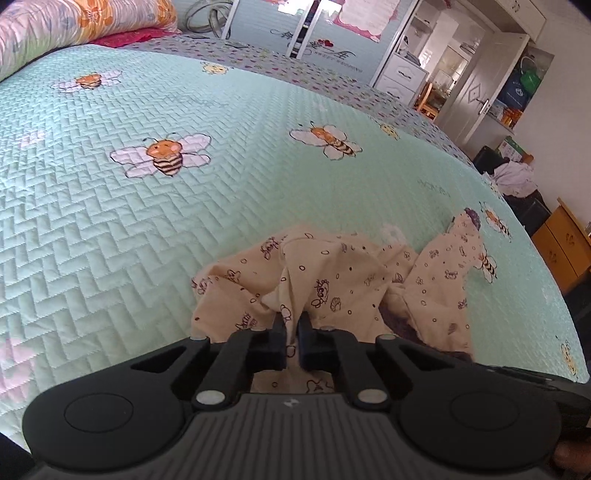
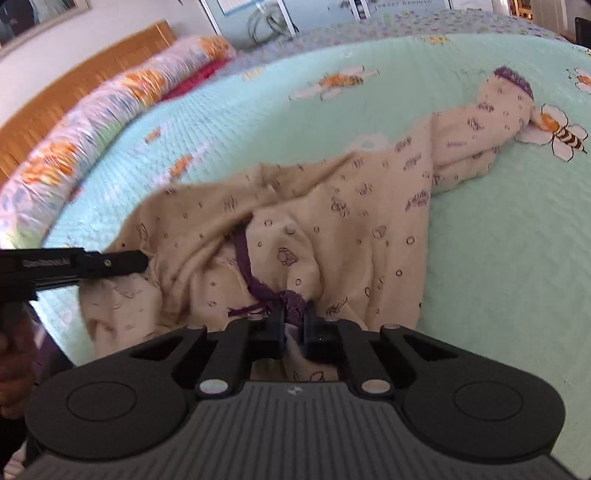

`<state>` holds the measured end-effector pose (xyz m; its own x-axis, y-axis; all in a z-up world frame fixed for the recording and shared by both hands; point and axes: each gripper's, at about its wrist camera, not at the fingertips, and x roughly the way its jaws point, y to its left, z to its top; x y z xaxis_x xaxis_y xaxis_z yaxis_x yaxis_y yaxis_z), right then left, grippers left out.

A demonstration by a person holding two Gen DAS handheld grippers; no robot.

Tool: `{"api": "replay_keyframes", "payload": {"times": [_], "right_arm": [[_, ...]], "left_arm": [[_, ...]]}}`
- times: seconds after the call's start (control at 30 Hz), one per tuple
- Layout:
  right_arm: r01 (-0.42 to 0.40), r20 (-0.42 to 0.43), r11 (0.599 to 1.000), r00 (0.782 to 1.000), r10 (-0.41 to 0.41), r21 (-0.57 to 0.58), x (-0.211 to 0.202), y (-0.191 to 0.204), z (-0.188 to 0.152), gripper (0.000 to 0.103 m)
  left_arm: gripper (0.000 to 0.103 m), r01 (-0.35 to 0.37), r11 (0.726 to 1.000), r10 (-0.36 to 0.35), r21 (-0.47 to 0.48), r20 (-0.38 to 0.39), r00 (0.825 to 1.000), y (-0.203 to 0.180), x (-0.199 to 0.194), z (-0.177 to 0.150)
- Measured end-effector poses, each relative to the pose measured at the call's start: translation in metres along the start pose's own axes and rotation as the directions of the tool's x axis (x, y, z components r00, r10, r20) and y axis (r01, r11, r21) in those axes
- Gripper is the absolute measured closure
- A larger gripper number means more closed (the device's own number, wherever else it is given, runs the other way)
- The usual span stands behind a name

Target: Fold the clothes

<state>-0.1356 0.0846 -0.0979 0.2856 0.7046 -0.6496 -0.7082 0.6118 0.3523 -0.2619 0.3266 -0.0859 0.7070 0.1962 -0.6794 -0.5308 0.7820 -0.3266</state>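
left wrist view: left gripper (image 1: 291, 325) nearly closed, jaws pinching a fold of the cream printed garment (image 1: 332, 288). garment lies crumpled on the mint quilted bedspread (image 1: 110, 221), bunched just ahead of the jaws, one sleeve (image 1: 461, 236) trailing off toward the bed's right edge (image 1: 546, 266). wide bare quilt to the left and ahead, up to the floral pillow (image 1: 74, 26).

right wrist view: right gripper (image 2: 295, 321) nearly closed too, jaws clamped on the purple lace trim (image 2: 269, 291) at the garment's near hem. cloth fans away from the jaws; the sleeve with its purple cuff (image 2: 513, 79) reaches the far right, resting on a bee print (image 2: 561, 133). left gripper's finger (image 2: 122, 260) enters from the left, touching the garment's left edge. open quilt right of the cloth. long floral pillow and wooden headboard (image 2: 74, 96) bound the far left. view somewhat blurred.
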Motion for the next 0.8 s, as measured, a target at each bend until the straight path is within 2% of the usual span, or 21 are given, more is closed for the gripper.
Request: {"api": "replay_keyframes", "payload": {"times": [0.13,0.17,0.23,0.33,0.37,0.4,0.5,0.57,0.63,0.77,0.8], "right_arm": [[0.023,0.159,0.999,0.987,-0.028,0.036,-0.053,-0.016,0.011,0.098],[0.037,0.188,0.998,0.981,-0.044,0.042,-0.064,-0.020,0.013,0.098],[0.057,0.212,0.998,0.975,-0.064,0.037,-0.074,-0.026,0.013,0.097],[0.050,0.153,0.998,0.987,-0.056,0.041,-0.065,-0.028,0.007,0.096],[0.051,0.133,0.998,0.990,-0.057,0.048,-0.059,-0.026,0.003,0.091],[0.051,0.113,0.997,0.992,-0.057,0.054,-0.054,-0.025,0.000,0.089],[0.056,0.092,0.997,0.994,-0.061,0.054,-0.046,-0.019,-0.006,0.081],[0.062,0.089,0.997,0.994,-0.066,0.047,-0.045,-0.016,-0.008,0.060],[0.071,0.105,0.996,0.992,-0.075,0.047,-0.047,-0.016,-0.008,0.052],[0.061,0.099,0.996,0.993,-0.068,0.071,-0.047,-0.021,-0.010,0.051],[0.061,0.096,0.996,0.993,-0.067,0.072,-0.047,-0.020,-0.011,0.051]], "left_arm": [[0.095,0.027,1.000,-0.027,0.003,0.050,0.998,0.002,-0.023,0.007],[0.092,0.035,0.999,-0.035,0.004,0.062,0.997,0.002,-0.028,0.008],[0.092,0.054,0.998,-0.055,0.010,0.095,0.994,-0.002,-0.041,0.013],[0.072,0.092,0.993,-0.101,0.068,0.143,0.985,-0.022,-0.055,0.021],[0.066,0.104,0.991,-0.117,0.089,0.157,0.981,-0.029,-0.059,0.024],[0.063,0.115,0.987,-0.133,0.111,0.171,0.976,-0.036,-0.064,0.027],[0.050,0.104,0.977,-0.127,0.188,0.114,0.985,-0.056,-0.040,0.028],[0.034,0.096,0.966,-0.115,0.241,0.069,0.991,-0.068,-0.021,0.028],[0.033,0.089,0.952,-0.101,0.293,0.024,0.995,-0.081,-0.002,0.028],[0.033,0.084,0.915,-0.063,0.396,-0.064,0.996,-0.106,0.035,0.028],[0.033,0.066,0.903,-0.033,0.424,-0.084,0.996,-0.110,0.049,0.025]]}}
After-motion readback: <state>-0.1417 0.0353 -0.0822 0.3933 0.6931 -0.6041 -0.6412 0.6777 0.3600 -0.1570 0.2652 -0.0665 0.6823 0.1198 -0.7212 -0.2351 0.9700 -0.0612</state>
